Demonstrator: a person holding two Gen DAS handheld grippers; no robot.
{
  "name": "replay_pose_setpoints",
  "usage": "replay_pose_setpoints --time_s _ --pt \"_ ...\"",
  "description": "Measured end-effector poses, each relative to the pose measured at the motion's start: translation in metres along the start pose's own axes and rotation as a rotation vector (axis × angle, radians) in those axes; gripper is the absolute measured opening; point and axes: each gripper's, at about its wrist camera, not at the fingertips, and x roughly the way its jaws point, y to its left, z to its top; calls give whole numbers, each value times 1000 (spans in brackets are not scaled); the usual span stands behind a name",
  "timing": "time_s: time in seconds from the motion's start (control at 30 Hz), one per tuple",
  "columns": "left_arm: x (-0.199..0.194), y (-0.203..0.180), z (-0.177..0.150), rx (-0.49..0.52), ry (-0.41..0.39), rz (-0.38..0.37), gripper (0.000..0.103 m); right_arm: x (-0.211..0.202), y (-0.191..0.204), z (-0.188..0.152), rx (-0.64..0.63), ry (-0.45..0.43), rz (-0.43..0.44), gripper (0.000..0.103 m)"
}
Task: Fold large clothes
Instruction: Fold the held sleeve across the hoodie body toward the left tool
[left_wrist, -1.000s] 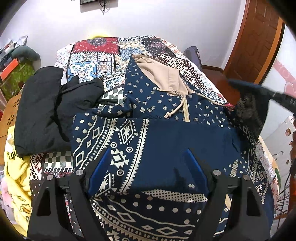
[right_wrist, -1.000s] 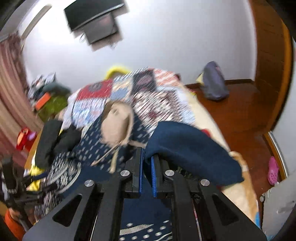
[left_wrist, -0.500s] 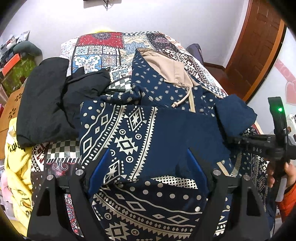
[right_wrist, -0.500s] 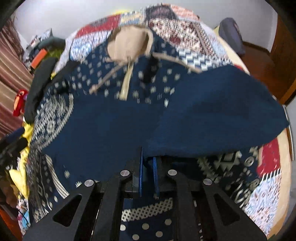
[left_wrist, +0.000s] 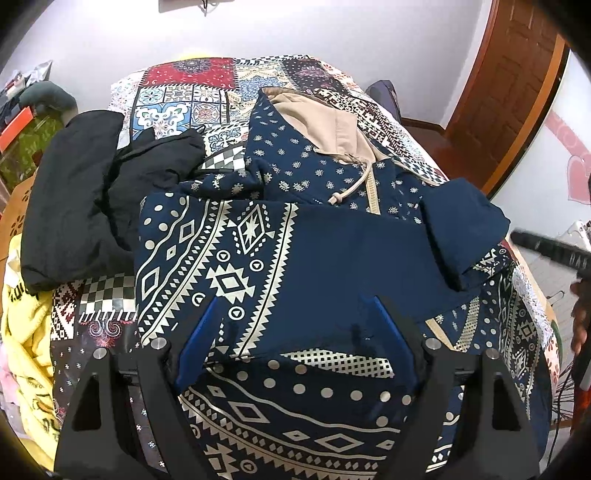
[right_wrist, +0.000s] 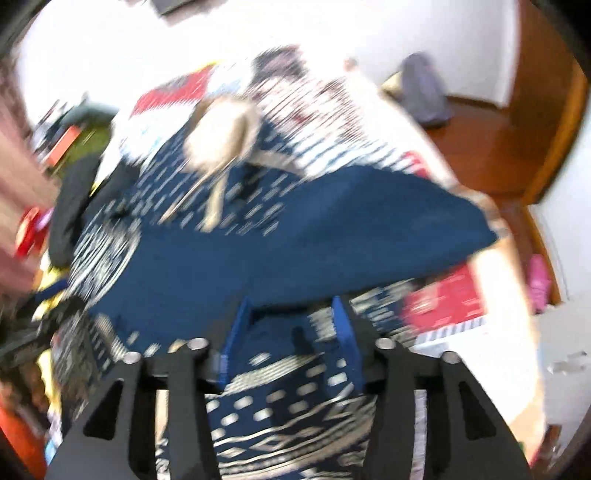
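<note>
A navy hoodie with white tribal patterns (left_wrist: 258, 254) lies on the patchwork bed, its tan-lined hood (left_wrist: 325, 125) toward the headboard. Its left side is folded inward. The right sleeve (left_wrist: 461, 229) lies folded over the body, plain navy side up. My left gripper (left_wrist: 295, 325) is open and empty above the hoodie's lower part. My right gripper (right_wrist: 291, 317) is open and empty over the hoodie's right edge; its view is motion-blurred, with the sleeve (right_wrist: 332, 229) lying ahead of the fingers. The right gripper also shows blurred at the right edge of the left wrist view (left_wrist: 550, 249).
Black clothes (left_wrist: 92, 192) lie piled on the bed's left side. A yellow garment (left_wrist: 26, 332) hangs at the left edge. A wooden door (left_wrist: 517, 85) and floor are to the right, with a grey bag (right_wrist: 421, 88) on the floor.
My right gripper carried the right sleeve over the hoodie's body, then opened and let it go. It now pulls back to the right. My left gripper stayed open and rose slightly.
</note>
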Motion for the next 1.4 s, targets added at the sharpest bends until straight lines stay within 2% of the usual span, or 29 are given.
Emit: replay_pose_setpoints --time_s 0.13,0.3,0.5,0.6,0.67,0.8,0.87,0.93,1.13,1.4 --pt "0 -2 2 0 -4 -2 82 -5 -38 14 120 -49 -26 50" --pt "5 -2 3 -6 4 -5 82 12 -84 21 300 -53 -74 50" --pt "13 1 1 -15 23 0 82 51 -128 21 531 2 3 50" --pt "16 3 2 -26 28 0 82 62 -136 16 598 24 62 50" --pt "18 3 1 -33 32 0 82 68 -138 15 619 26 70 48" --pt "20 4 1 -38 38 1 82 71 -135 21 603 -1 30 32" --pt "20 3 1 -35 36 1 82 72 -134 25 588 4 18 11" --pt "18 4 1 -34 31 3 82 70 -134 27 584 -3 12 10" --pt "7 5 3 -25 4 10 82 28 -105 44 478 -108 8 6" --pt "-18 13 5 -34 -52 7 82 -49 -19 80 215 -285 75 6"
